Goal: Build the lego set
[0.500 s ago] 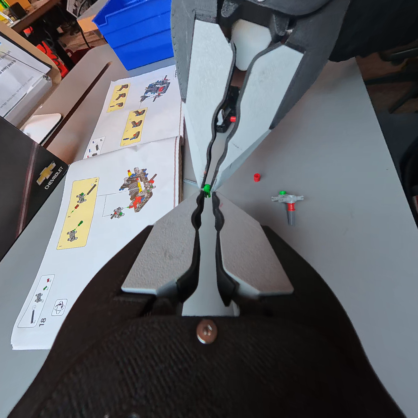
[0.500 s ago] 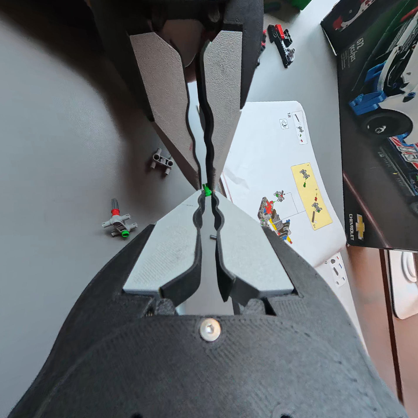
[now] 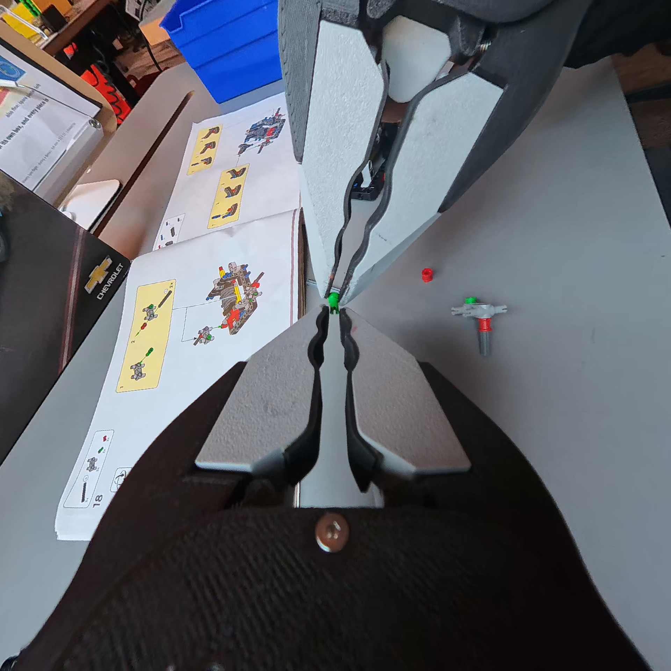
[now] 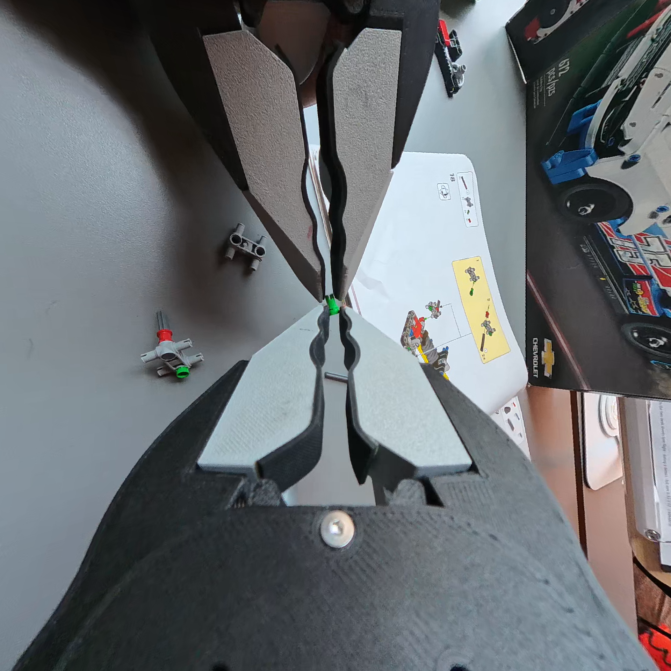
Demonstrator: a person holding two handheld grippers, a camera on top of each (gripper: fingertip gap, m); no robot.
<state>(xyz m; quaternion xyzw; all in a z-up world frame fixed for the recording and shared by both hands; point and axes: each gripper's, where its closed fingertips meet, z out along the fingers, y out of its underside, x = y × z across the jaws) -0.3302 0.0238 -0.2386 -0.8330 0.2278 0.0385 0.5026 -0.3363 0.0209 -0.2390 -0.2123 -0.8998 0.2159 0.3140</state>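
Observation:
My two grippers meet tip to tip above the grey table (image 3: 544, 399). A small green pin (image 3: 333, 301) sits between the tips, and both grippers are closed on it, one at each end. In the left wrist view my left gripper (image 3: 332, 311) comes from below and my right gripper (image 3: 338, 290) from above. In the right wrist view my right gripper (image 4: 332, 313) is below, my left gripper (image 4: 329, 295) is above, and the green pin (image 4: 331, 304) is between them. A grey cross connector with a red bush, an axle and a green pin (image 3: 479, 316) (image 4: 170, 354) lies on the table.
A loose red bush (image 3: 427, 275), a grey connector (image 4: 246, 248) and a dark axle (image 4: 336, 376) lie on the table. The open instruction booklet (image 3: 203, 326) and the set's box (image 4: 599, 218) lie beside it. A blue bin (image 3: 232, 43) and a black sub-assembly (image 4: 450, 54) are farther off. Both grippers' tips are close together, under 4 cm apart. The grey connector (image 4: 246, 248) is about 7 centimeters from both grippers' fingertips.
Both grippers stay tip to tip on the green pin. They have shifted only slightly over the table.

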